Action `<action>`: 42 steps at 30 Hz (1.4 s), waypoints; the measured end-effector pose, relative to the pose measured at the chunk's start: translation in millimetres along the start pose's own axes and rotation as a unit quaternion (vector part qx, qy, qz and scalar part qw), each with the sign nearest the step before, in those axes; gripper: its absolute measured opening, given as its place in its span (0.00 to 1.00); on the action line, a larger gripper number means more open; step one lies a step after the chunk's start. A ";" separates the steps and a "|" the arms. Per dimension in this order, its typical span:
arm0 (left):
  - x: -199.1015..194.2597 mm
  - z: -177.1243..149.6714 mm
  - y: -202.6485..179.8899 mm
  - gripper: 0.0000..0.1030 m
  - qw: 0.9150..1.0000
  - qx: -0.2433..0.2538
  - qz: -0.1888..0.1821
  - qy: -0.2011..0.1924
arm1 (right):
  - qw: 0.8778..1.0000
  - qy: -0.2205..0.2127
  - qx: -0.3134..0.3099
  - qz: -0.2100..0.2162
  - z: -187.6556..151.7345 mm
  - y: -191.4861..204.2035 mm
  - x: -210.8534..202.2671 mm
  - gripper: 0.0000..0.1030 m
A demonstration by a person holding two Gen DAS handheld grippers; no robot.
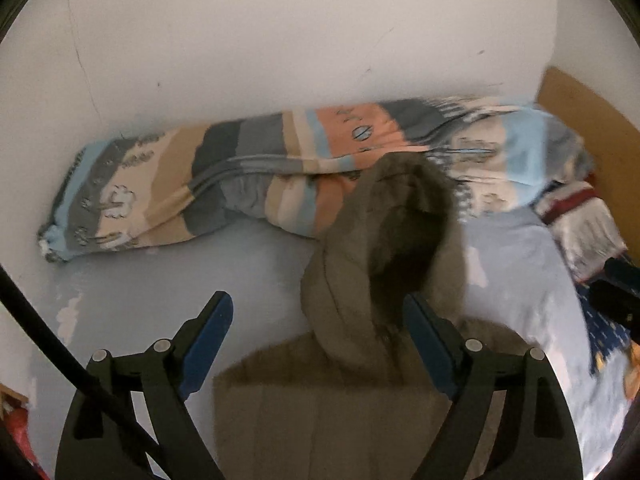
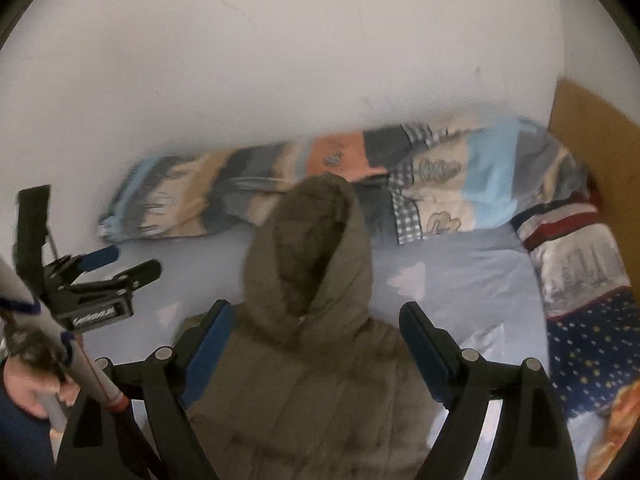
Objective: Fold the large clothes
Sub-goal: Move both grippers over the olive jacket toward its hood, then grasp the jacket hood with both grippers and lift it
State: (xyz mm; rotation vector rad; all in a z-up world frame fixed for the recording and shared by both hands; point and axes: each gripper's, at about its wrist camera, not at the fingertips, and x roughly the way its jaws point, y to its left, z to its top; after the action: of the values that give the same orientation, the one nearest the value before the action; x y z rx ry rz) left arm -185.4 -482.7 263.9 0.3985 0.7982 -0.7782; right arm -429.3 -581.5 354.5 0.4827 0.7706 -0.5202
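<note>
The left gripper (image 1: 318,334) stands with its black jaws and blue pads spread wide, nothing pinched; the right gripper (image 2: 316,338) is spread just as wide and empty, hanging above the coat. From the right wrist view the left gripper also shows at the left edge, held by a hand (image 2: 28,390) that the frame cuts off.

Under both lies the olive-brown padded hooded coat (image 2: 316,392) on the pale blue bed sheet with white cloud shapes (image 2: 452,276). Its long axis runs from the cameras toward the white wall (image 2: 280,60), hood (image 2: 316,248) pointing at the wall — the hem and sleeves are cut off by the lower edge and hidden behind the gripper bodies.

The hood tip reaches a rolled patchwork quilt in blue, peach, grey and beige (image 1: 240,176) lying along the wall; whether they touch is lost in motion blur. To the right sits a blurred patterned pillow with red, white and navy bands (image 2: 576,256).
</note>
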 end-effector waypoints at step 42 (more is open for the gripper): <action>-20.0 -136.2 -0.3 0.15 0.988 0.103 -0.108 -0.034 | 0.997 -0.031 -0.042 0.052 -47.0 -36.1 84.0 0.11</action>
State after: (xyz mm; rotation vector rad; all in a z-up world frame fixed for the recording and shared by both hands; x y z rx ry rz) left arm -260.9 -393.5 191.1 0.4725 0.7054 -1.0762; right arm -424.7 -603.9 254.3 0.4237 0.7011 -0.4030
